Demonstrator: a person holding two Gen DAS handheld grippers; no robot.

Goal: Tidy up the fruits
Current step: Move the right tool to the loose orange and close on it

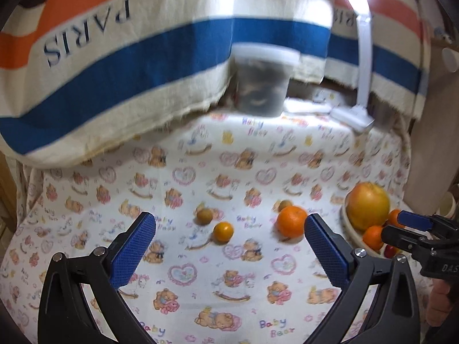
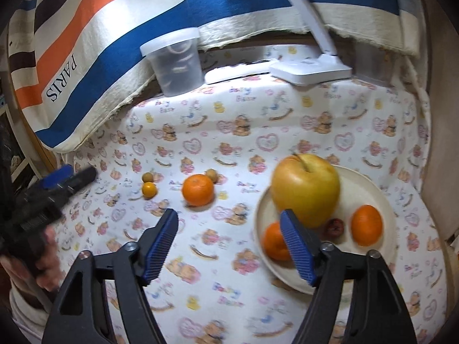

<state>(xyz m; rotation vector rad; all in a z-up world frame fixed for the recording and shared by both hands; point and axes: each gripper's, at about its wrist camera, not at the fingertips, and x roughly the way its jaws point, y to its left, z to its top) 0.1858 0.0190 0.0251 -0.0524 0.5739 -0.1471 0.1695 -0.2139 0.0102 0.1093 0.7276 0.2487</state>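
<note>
A cream plate [image 2: 401, 200] at the right holds a big yellow apple [image 2: 305, 189], two mandarins [image 2: 366, 225] and a small dark red fruit [image 2: 334, 228]. On the teddy-bear tablecloth to its left lie another mandarin [image 2: 198, 189], a small orange fruit [image 2: 149, 189] and two small brown fruits [image 2: 210, 174]. My right gripper [image 2: 229, 215] is open and empty, its right finger over the plate's near-left rim. My left gripper [image 1: 231, 222] is open and empty, low over the cloth, with the small orange fruit [image 1: 223, 231] and loose mandarin [image 1: 291, 220] just beyond its fingertips.
A lidded clear plastic tub [image 2: 178, 63] and a white desk lamp base [image 2: 311, 71] stand at the back of the table. A striped towel [image 1: 114, 71] printed PARIS hangs behind them. A person's hand [image 2: 43, 258] holds the left gripper at the left.
</note>
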